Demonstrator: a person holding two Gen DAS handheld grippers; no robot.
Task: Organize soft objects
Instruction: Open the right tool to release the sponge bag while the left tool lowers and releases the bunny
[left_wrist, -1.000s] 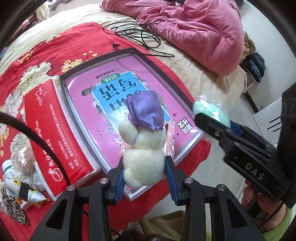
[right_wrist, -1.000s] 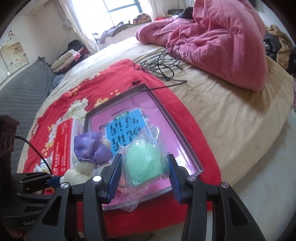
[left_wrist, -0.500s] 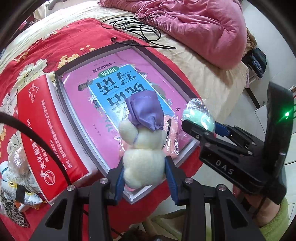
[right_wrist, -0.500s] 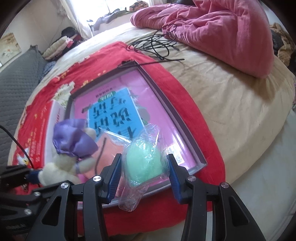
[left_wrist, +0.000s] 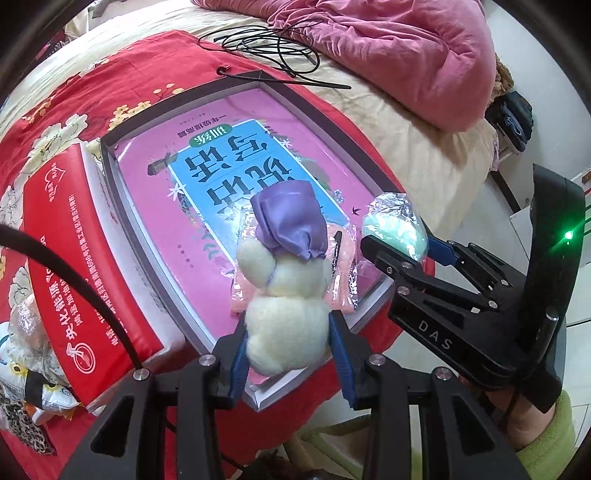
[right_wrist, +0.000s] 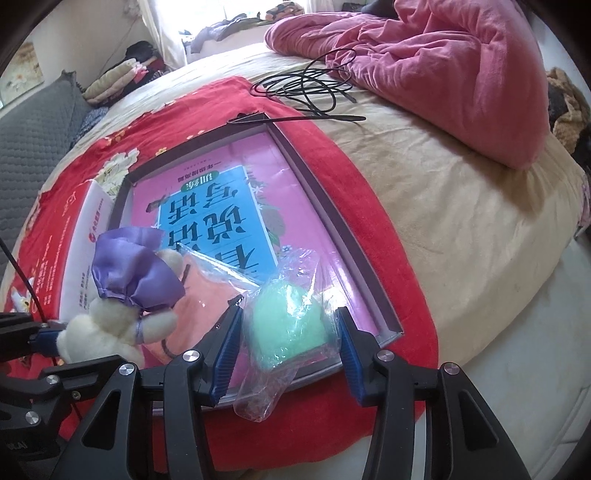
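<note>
A cream plush bear (left_wrist: 284, 325) with a purple cap is clamped between the pads of my left gripper (left_wrist: 286, 332), just above the near end of a grey-rimmed tray (left_wrist: 125, 221) that holds a pink and blue book. My right gripper (right_wrist: 286, 332) has a green soft ball in a clear bag (right_wrist: 288, 321) between its jaws, which are opening; the bag still touches both pads. The ball hangs over the tray's near right corner (right_wrist: 388, 325). A pink soft item in plastic (right_wrist: 207, 291) lies in the tray under the bear.
A red box (left_wrist: 66, 266) lies along the tray's left side on a red flowered blanket. Bagged toys (left_wrist: 26, 350) sit at the far left. Black cables (right_wrist: 310, 88) and a pink quilt (right_wrist: 443, 66) lie beyond the tray. The bed edge and floor are to the right.
My right gripper has come down with the green ball, from above the tray to just over its near right corner. The left gripper keeps the bear in place.
</note>
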